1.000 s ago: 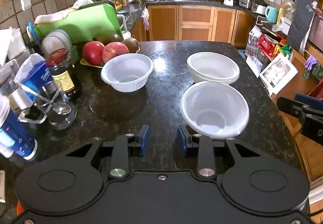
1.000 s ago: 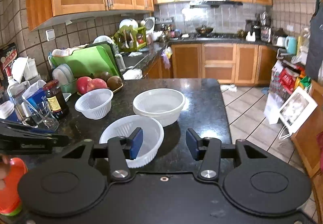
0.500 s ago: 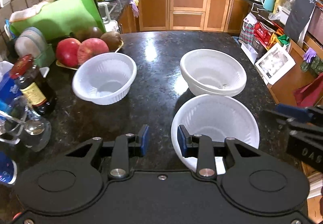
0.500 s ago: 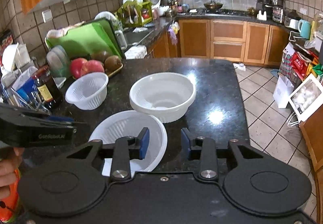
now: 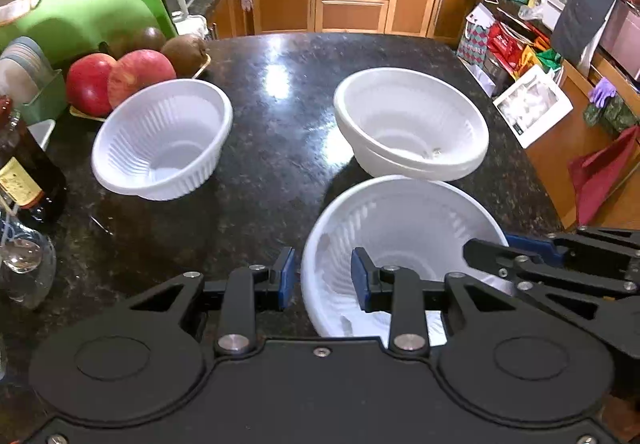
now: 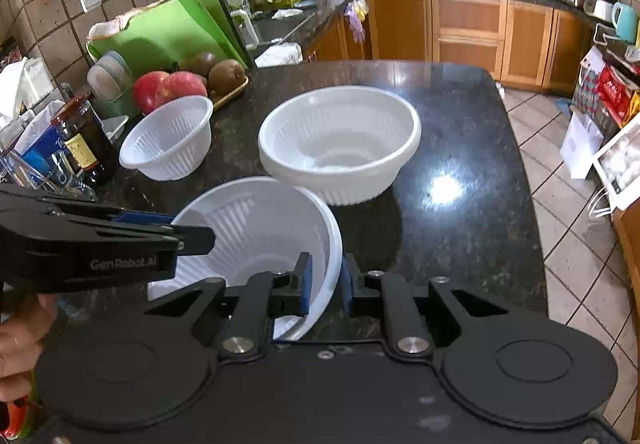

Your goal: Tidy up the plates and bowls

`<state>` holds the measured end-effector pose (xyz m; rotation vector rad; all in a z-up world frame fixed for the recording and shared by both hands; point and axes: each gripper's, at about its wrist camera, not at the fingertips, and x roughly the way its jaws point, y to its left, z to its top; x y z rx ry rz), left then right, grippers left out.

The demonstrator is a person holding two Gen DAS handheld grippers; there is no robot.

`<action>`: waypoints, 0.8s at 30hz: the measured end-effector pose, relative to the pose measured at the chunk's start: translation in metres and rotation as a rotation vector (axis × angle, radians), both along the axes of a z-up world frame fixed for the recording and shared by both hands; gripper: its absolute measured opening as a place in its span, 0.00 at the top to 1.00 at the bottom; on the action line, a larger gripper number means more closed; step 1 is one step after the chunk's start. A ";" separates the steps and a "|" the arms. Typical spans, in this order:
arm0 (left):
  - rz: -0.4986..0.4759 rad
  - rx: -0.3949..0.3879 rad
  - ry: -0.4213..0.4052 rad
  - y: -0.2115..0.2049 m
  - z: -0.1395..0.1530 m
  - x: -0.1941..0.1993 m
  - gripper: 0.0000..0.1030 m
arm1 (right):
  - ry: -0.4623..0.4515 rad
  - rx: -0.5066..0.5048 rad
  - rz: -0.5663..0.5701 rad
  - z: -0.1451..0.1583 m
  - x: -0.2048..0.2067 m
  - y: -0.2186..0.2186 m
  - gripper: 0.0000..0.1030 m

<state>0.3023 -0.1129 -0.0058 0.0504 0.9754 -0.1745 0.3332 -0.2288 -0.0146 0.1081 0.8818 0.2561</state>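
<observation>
Three white ribbed bowls stood on the dark granite counter [image 5: 276, 148], and we list them by place. The near bowl [image 5: 404, 228] sat closest to us, tipped so its far rim leaned against the stacked pair [image 5: 412, 132] behind it; we judged that tilt came from our hold on it rather than from how it rested. The small bowl [image 5: 164, 136] stood apart at the left, just in front of the apples [image 5: 120, 78] on their tray. Our right gripper [image 6: 324, 286] straddled the near bowl's right rim, one blue pad inside and one outside, the jaws closing with the wall between them and all but pinched. Our left gripper [image 5: 322, 276] straddled the opposite rim, its jaws parted and not pressing, so we counted it as released. We took the two-sided approach as a way to lift a wide, thin-walled bowl level. Since the far pair was already nested, we judged the near bowl was meant to go into that stack. A sauce bottle [image 6: 84, 142] and a glass [image 5: 24, 264] crowded the left edge, outside the working area.
</observation>
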 end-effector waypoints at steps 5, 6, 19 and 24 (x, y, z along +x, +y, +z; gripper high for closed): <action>-0.001 -0.001 0.002 0.002 0.002 -0.003 0.64 | -0.001 -0.014 0.000 0.000 -0.006 0.005 0.84; 0.002 -0.005 0.004 0.004 0.003 -0.005 0.64 | 0.002 -0.011 -0.001 0.000 -0.007 0.005 0.84; -0.012 -0.019 0.012 0.025 0.012 -0.052 0.65 | -0.008 0.003 0.036 0.018 -0.060 0.018 0.84; -0.032 -0.015 0.000 0.034 0.021 -0.081 0.65 | -0.005 0.022 0.051 0.024 -0.086 0.025 0.84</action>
